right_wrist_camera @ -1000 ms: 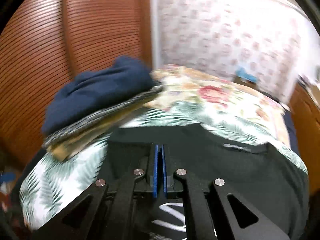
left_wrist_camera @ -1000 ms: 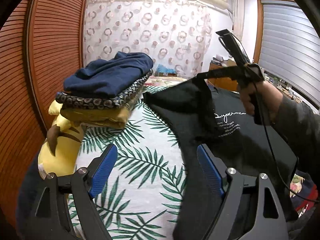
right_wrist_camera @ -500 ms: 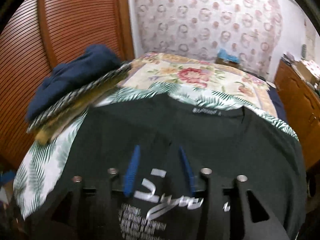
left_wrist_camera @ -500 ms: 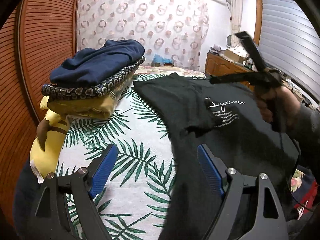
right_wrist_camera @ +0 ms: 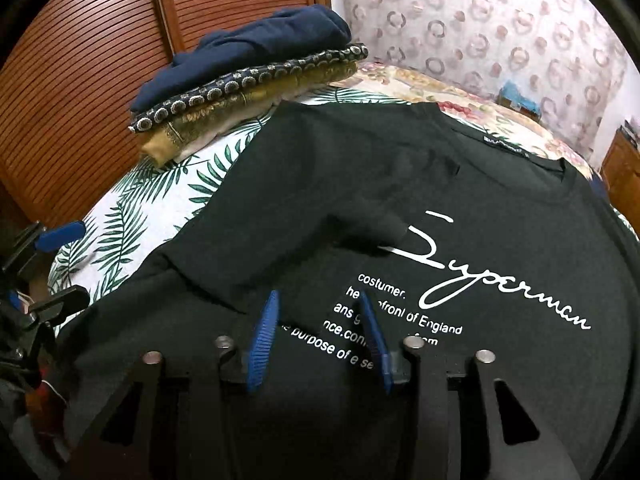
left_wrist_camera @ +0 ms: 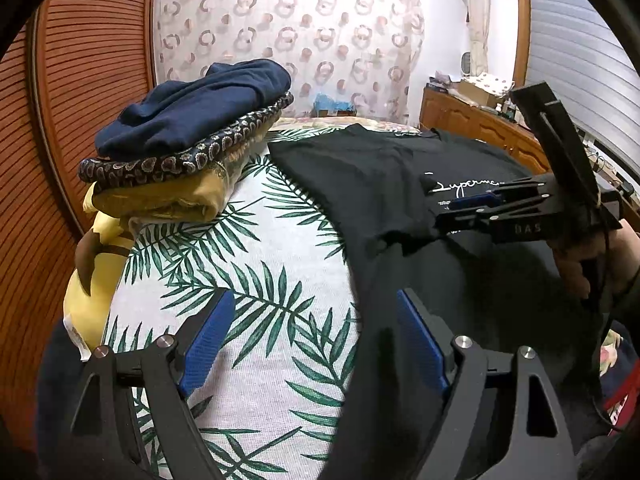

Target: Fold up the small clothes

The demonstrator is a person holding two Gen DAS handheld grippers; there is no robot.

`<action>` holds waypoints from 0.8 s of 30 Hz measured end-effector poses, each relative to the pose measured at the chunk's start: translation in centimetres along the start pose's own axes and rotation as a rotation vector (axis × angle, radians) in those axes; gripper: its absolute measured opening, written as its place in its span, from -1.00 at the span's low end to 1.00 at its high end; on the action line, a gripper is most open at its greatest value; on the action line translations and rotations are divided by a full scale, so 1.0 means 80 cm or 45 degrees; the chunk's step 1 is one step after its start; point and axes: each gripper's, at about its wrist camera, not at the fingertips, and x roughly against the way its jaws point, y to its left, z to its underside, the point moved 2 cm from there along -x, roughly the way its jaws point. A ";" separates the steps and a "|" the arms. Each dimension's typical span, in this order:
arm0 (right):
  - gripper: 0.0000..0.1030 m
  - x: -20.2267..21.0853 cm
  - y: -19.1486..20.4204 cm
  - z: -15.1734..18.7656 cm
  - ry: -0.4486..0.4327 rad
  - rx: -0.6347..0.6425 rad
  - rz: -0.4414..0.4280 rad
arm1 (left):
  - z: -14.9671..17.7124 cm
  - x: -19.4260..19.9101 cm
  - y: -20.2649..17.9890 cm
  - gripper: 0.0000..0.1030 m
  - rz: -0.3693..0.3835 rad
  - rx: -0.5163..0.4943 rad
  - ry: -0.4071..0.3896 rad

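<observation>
On the bed: you have the black T-shirt [right_wrist_camera: 400,184] lying print side up on the palm-leaf sheet [left_wrist_camera: 256,264], its collar toward the far end, one sleeve folded in over the chest beside the white lettering.
Left gripper [left_wrist_camera: 312,336]: your jaws stand wide apart with nothing between them, over the sheet and the shirt's near left edge.
Right gripper [right_wrist_camera: 320,320]: your jaws are closing, part open above the printed lines; no fabric sits between the pads, and nothing is held.
Handling: you should find this shirt light, limp and unbreakable; by my judgement it sags and wrinkles if you lift it from one point.
Where to take hold: pinch a hem or side seam through both layers, near a corner, so that the cloth carries over flat; the smooth middle gives your pads little to bite.
Edges: your shirt's left side runs just beside bare sheet; its near hem drops out of sight below both cameras.
Open room: you have clear sheet between the shirt and the stack of folded clothes [left_wrist_camera: 188,152] at the far left, near the slatted wooden door [right_wrist_camera: 100,60].
Caution: keep any sweep short of that stack and the yellow plush toy [left_wrist_camera: 96,264] beneath it.
</observation>
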 end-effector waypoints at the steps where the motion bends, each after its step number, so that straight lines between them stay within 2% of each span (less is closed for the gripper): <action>1: -0.46 0.001 0.002 0.001 0.001 0.011 -0.010 | 0.000 0.000 0.000 0.60 0.001 0.001 0.001; 2: -0.67 0.001 0.004 0.003 0.005 0.021 -0.028 | 0.000 0.000 0.000 0.60 0.001 0.002 0.001; 3: -0.75 0.006 0.006 -0.003 0.010 0.030 -0.044 | 0.000 0.000 0.000 0.60 0.000 0.002 0.000; 11: -0.77 0.042 0.001 0.001 0.001 0.060 -0.057 | -0.003 -0.002 -0.001 0.60 0.032 0.019 0.004; 14: -0.56 0.049 -0.008 0.003 -0.025 0.032 -0.029 | -0.010 -0.005 -0.008 0.60 0.039 0.001 0.006; 16: -0.33 0.057 -0.014 0.006 -0.049 0.004 -0.008 | -0.018 -0.008 -0.018 0.60 0.049 -0.029 0.001; 18: -0.02 0.077 -0.026 0.014 -0.089 -0.031 0.001 | -0.025 -0.011 -0.026 0.60 0.064 -0.054 -0.006; 20: 0.10 0.094 -0.042 0.026 -0.113 -0.071 0.029 | -0.034 -0.017 -0.040 0.60 0.089 -0.085 -0.007; 24: 0.10 0.129 -0.075 0.055 -0.142 -0.127 0.109 | -0.049 -0.035 -0.076 0.60 0.157 -0.151 0.010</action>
